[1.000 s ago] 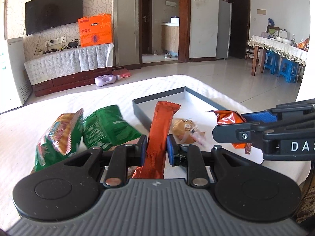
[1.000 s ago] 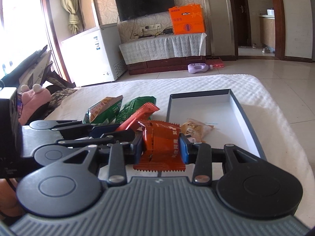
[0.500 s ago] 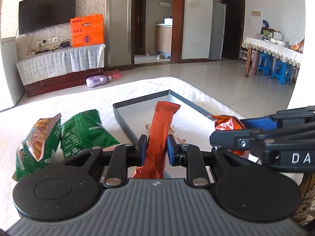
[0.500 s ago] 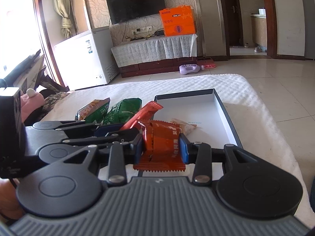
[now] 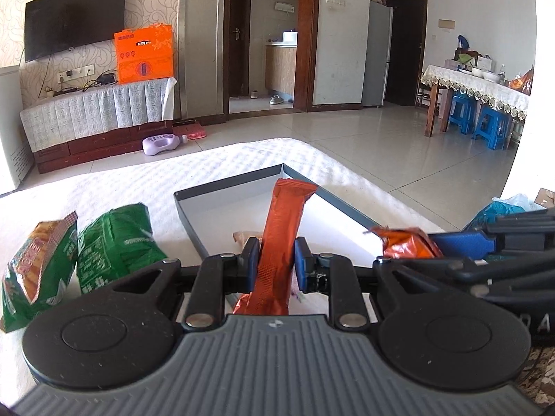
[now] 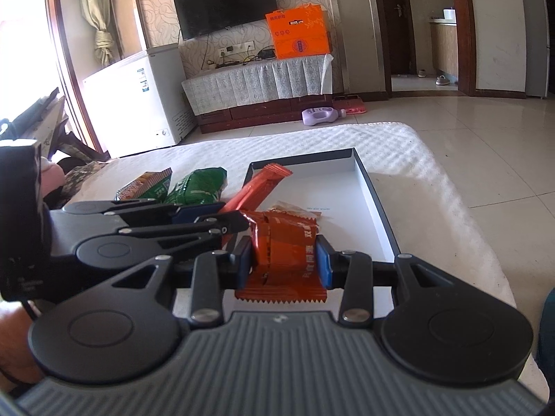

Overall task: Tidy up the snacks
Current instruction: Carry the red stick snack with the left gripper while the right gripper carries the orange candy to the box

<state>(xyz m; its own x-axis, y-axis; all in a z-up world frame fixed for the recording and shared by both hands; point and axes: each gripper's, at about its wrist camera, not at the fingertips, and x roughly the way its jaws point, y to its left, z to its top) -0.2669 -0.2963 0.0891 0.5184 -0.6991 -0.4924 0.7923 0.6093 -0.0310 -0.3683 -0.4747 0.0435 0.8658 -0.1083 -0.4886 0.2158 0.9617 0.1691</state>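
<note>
My left gripper is shut on a long orange snack bar, held above the near end of the grey-rimmed white tray. My right gripper is shut on a flat orange snack packet, also over the tray's near end. The left gripper and its bar show at the left of the right wrist view. A small tan wrapped snack lies in the tray. Two green snack bags lie on the white cloth left of the tray.
The table has a white textured cloth, with its far edge just beyond the tray. The floor beyond holds a purple bottle. A white chest freezer stands at the left and a TV cabinet at the back.
Both grippers have moved forward and to the right with their snacks, so they are now over the tray. The green bags have slid left in view.
</note>
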